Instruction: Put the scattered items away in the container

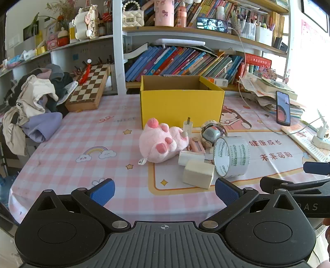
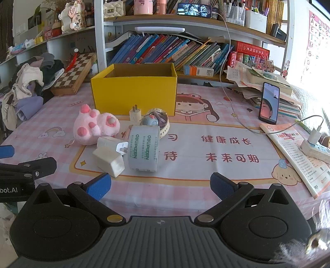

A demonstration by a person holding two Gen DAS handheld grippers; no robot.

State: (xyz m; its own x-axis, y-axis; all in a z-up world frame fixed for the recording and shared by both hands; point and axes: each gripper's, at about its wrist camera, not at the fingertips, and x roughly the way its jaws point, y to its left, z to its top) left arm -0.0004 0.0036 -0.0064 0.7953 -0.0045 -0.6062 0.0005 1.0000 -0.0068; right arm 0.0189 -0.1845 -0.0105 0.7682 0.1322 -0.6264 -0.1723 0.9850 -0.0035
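Left gripper [image 1: 164, 190] and right gripper [image 2: 160, 185], both spread wide and empty, hover at the near table edge, seemingly poised to choose. Beyond them lie a cream rectangular block [image 2: 109, 161], grey tape roll [image 2: 143, 148] and pink plush toy [image 1: 162, 141], clustered before the open yellow cardboard box [image 2: 134, 92].

One yellow box [image 2: 134, 93] at 12 o'clock on the table. One pink plush toy [image 2: 93, 126] at 10 o'clock of the tape. One tape roll [image 2: 143, 149], on its side. Three white chargers: one upright [image 2: 135, 114] by the box, two [image 2: 110, 143] [image 2: 109, 161] at 9 o'clock of the tape. One round grey-blue gadget [image 2: 152, 120]. Two phones: one [image 2: 269, 103] propped at 2 o'clock, one [image 2: 195, 10] on the shelf. One chessboard [image 2: 73, 71]. One power strip [image 2: 315, 149].
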